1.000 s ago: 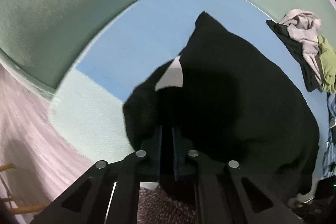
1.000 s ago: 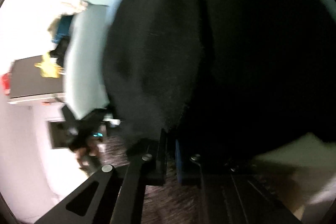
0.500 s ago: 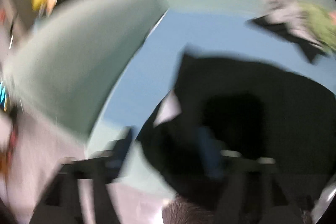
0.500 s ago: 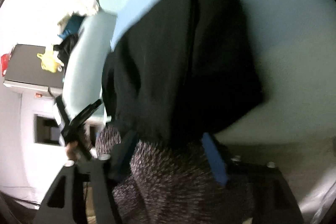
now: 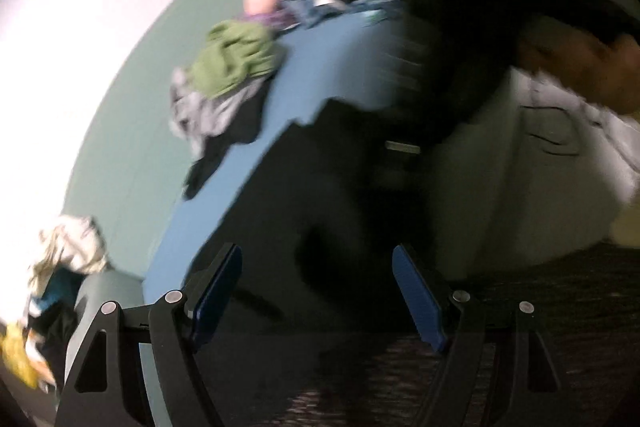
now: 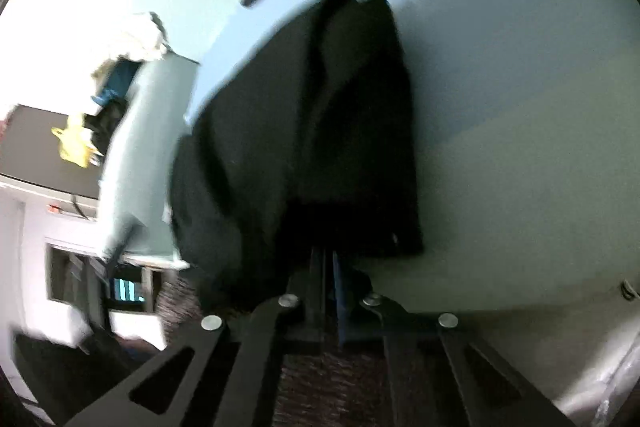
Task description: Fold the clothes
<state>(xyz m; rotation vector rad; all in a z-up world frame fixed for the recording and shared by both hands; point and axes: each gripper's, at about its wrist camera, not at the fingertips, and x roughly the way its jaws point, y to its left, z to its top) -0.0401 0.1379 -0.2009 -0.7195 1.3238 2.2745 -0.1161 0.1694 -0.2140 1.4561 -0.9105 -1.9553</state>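
Left wrist view, blurred: left gripper (image 5: pixel 316 291) jaws spread wide, blue pads bare, over the matte black garment (image 5: pixel 320 187) lying flat on the blue sheet (image 5: pixel 332 67). Crumpled green-and-grey clothes pile (image 5: pixel 228 83) upper left. Right wrist view: right gripper (image 6: pixel 328 267) jaws pinched on the black garment's near edge, frame centre, soft folds.
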